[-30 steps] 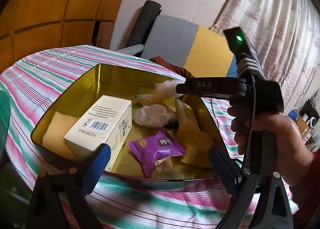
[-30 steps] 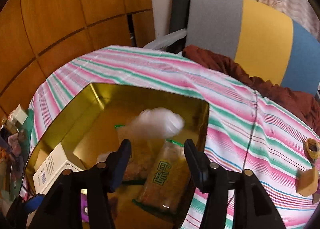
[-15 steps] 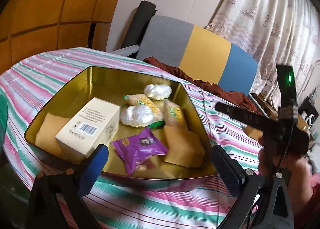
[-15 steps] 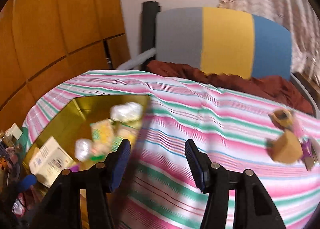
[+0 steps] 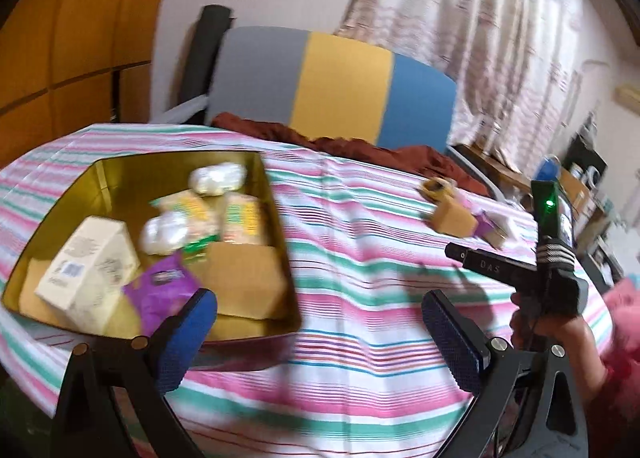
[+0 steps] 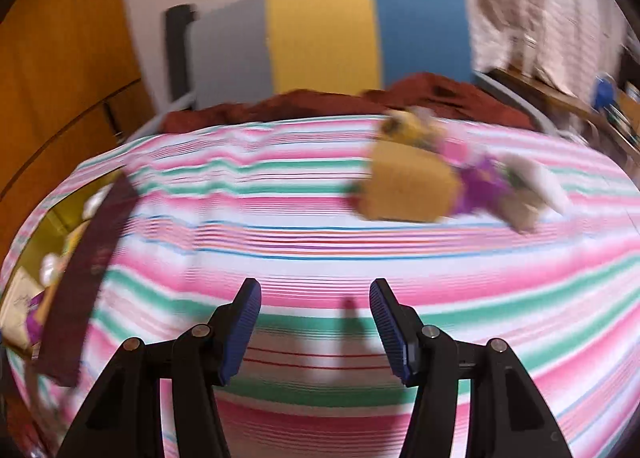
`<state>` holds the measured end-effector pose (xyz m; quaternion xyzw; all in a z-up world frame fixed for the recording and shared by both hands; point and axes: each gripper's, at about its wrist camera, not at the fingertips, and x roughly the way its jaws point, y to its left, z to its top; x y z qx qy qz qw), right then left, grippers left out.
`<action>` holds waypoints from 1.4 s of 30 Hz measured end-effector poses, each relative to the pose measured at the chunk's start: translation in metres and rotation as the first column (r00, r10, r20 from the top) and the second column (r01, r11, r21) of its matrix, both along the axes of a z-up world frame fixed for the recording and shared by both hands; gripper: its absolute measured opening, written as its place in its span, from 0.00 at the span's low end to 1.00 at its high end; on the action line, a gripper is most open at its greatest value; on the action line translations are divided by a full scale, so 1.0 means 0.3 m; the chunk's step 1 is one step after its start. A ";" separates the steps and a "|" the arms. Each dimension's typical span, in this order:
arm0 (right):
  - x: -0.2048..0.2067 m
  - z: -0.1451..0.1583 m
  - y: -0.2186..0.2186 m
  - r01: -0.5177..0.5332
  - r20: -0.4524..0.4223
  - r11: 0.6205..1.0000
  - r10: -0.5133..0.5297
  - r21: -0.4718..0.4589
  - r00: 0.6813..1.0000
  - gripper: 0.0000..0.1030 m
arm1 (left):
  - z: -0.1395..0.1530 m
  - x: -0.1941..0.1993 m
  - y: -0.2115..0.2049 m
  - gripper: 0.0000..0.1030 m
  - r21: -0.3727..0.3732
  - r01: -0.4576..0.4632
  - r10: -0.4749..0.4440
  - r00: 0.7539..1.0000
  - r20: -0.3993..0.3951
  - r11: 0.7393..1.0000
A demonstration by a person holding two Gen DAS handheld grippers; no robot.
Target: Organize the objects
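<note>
A gold tin tray (image 5: 280, 226) on the striped tablecloth (image 5: 360, 258) holds a white box (image 5: 88, 274), a purple packet (image 5: 160, 290), two white wrapped sweets, yellow packets and brown pouches. My left gripper (image 5: 318, 332) hangs wide open and empty just right of the tray's near corner. My right gripper (image 6: 316, 318) is open and empty over bare cloth, also seen from the side (image 5: 520, 270) in the left wrist view. A blurred pile of loose items (image 6: 440, 178) lies beyond it: a tan box (image 6: 408, 182), a purple packet (image 6: 480, 182), a white packet.
A chair (image 5: 332, 86) with grey, yellow and blue panels and a rust-red cloth (image 5: 360, 146) stands behind the table. Wooden panelling is at the left, a curtain and cluttered shelves at the right. A hand (image 5: 560, 342) holds the right gripper's handle.
The right gripper let go of a white sweet into the tray and swung right over the cloth toward the loose pile. The left gripper also shifted right, away from the tray.
</note>
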<state>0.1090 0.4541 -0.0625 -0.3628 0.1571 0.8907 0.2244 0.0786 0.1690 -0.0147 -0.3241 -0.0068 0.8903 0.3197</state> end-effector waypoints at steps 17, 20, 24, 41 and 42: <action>0.092 0.136 0.602 0.340 -0.115 0.929 -0.358 -0.150 0.927 0.71 | -0.068 0.066 0.284 1.00 -0.116 0.193 -0.186 0.980 0.069 0.974; 0.047 0.087 0.683 0.358 -0.060 0.905 -0.380 -0.229 0.923 0.71 | -0.076 0.068 0.297 1.00 -0.130 0.197 -0.188 0.979 0.075 0.972; 0.029 0.016 0.705 0.346 -0.010 0.898 -0.362 -0.272 0.932 0.71 | -0.091 0.055 0.313 1.00 -0.149 0.197 -0.186 0.979 0.081 0.969; 0.254 -0.029 0.528 0.342 -0.132 0.925 -0.364 -0.168 0.922 0.56 | -0.086 -0.040 0.578 1.00 -0.161 0.258 -0.247 0.965 0.086 0.953; 0.258 -0.029 0.522 0.350 -0.137 0.923 -0.372 -0.160 0.918 0.56 | -0.087 -0.049 0.596 1.00 -0.163 0.259 -0.247 0.965 0.089 0.952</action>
